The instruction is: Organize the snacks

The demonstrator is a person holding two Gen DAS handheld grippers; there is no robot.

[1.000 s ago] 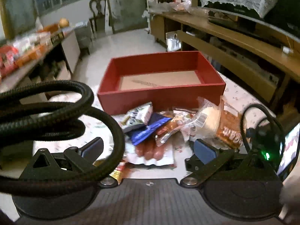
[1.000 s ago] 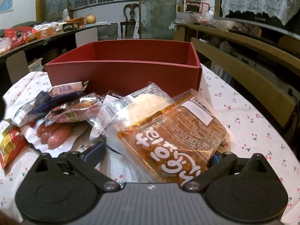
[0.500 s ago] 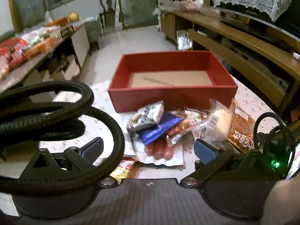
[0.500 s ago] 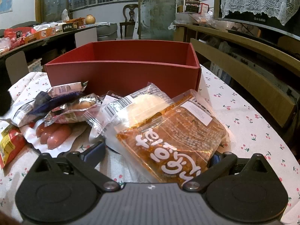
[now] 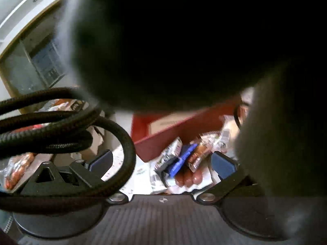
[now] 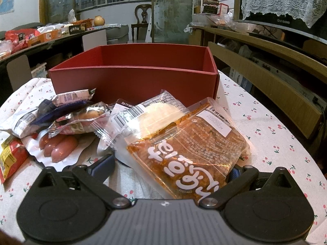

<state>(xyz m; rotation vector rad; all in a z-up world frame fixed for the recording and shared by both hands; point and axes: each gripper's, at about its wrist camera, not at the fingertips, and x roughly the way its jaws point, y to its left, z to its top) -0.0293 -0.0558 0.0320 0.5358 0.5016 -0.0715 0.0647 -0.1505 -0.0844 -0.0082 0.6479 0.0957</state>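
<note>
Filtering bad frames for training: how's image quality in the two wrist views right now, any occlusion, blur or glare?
Left wrist: a dark, out-of-focus mass blocks the top and right; a braided cable crosses the left; the red box and snacks are tilted and smeared. Right wrist: sharp, evenly lit, fisheye bending at the edges, mild glare on the orange snack packet lying between the open tongs.

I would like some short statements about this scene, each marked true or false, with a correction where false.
1. The red box holds several snacks. False: no snacks are visible inside it.
2. The orange packet lies between the right claw fingers. True.
3. The left claw is shut. False: its fingers stand apart.
4. The sausage pack lies outside the box. True.
5. The tablecloth is plain white. False: it has a small cherry print.
</note>
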